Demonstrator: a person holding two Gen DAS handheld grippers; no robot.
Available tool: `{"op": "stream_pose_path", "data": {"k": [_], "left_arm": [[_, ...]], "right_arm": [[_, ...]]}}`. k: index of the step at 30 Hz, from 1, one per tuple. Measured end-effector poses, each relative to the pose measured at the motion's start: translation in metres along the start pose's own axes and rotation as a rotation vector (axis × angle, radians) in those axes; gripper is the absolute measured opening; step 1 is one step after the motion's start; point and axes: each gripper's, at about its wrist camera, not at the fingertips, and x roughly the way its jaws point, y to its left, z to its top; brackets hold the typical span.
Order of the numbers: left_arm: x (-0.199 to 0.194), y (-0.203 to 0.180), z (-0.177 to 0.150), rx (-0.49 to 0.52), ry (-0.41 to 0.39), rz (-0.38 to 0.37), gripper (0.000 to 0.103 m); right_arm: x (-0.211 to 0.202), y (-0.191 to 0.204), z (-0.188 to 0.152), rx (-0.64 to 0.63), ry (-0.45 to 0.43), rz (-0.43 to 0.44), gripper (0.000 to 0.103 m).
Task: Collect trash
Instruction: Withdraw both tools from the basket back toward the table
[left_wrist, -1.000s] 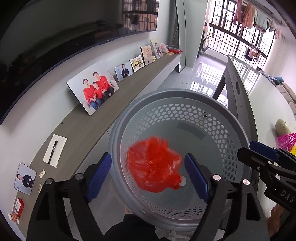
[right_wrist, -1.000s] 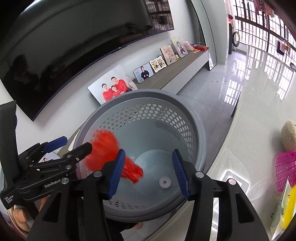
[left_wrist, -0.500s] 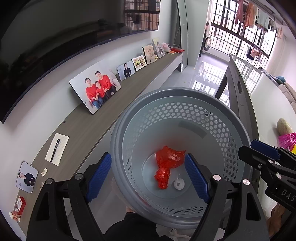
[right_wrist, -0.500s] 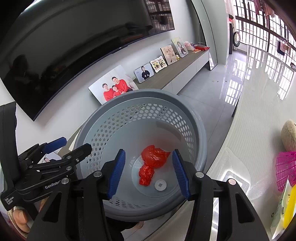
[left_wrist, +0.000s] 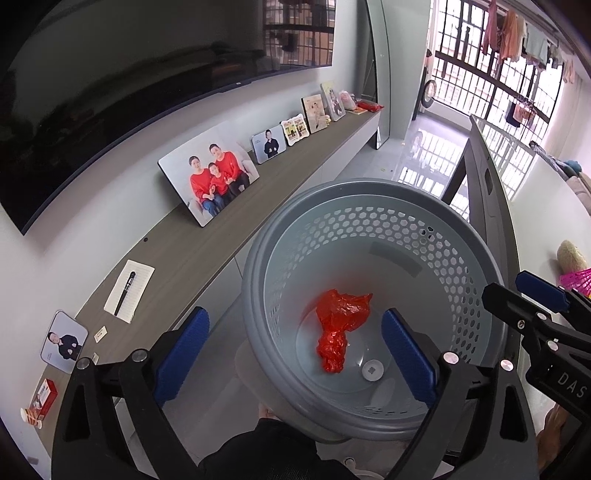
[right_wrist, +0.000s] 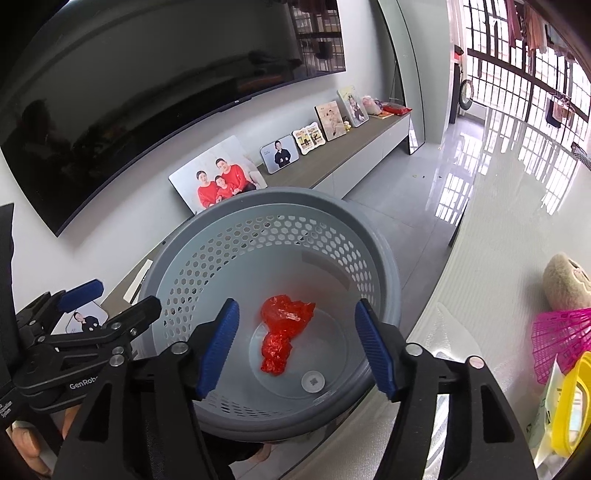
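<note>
A crumpled red plastic bag (left_wrist: 340, 328) lies on the bottom of a grey perforated basket (left_wrist: 369, 192). It also shows in the right wrist view (right_wrist: 282, 334), inside the same basket (right_wrist: 280, 195). My left gripper (left_wrist: 295, 350) is open and empty, held above the basket's near rim. My right gripper (right_wrist: 297, 347) is open and empty too, above the basket. Each gripper shows in the other's view: the right one (left_wrist: 532, 306) at the right edge, the left one (right_wrist: 110, 302) at the left edge.
A long low wooden console (left_wrist: 207, 251) runs along the wall under a dark TV (left_wrist: 110, 92), with framed photos (left_wrist: 208, 173), a notepad with a pen (left_wrist: 129, 291) and small boxes. A white table (right_wrist: 491, 258) at the right holds a pink swatter (right_wrist: 561, 339) and yellow item (right_wrist: 569, 410).
The red bag has fallen from just below my grippers to the basket's bottom and lies still. Both grippers stay open over the basket.
</note>
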Motion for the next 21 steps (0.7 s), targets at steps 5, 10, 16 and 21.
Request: {"op": "stream_pose_path", "data": {"k": [5,10,16,21], "left_arm": [[-0.015,0.005,-0.004,-0.026,-0.015,0.022,0.093],[-0.033,0.006,-0.010,-0.032,-0.035,0.035,0.094],[-0.054,-0.003,-0.015,-0.026,-0.055,0.036,0.094],[-0.072,-0.014,-0.019,-0.018,-0.079,0.024,0.094]], "right_arm": [[-0.013,-0.003,-0.002,0.014,-0.011,0.004,0.066],[-0.033,-0.002,-0.010,0.000,-0.044,-0.012,0.066],[-0.057,-0.007,-0.022,-0.014,-0.065,-0.022,0.067],[-0.079,-0.015,-0.031,-0.008,-0.096,-0.034,0.067]]}}
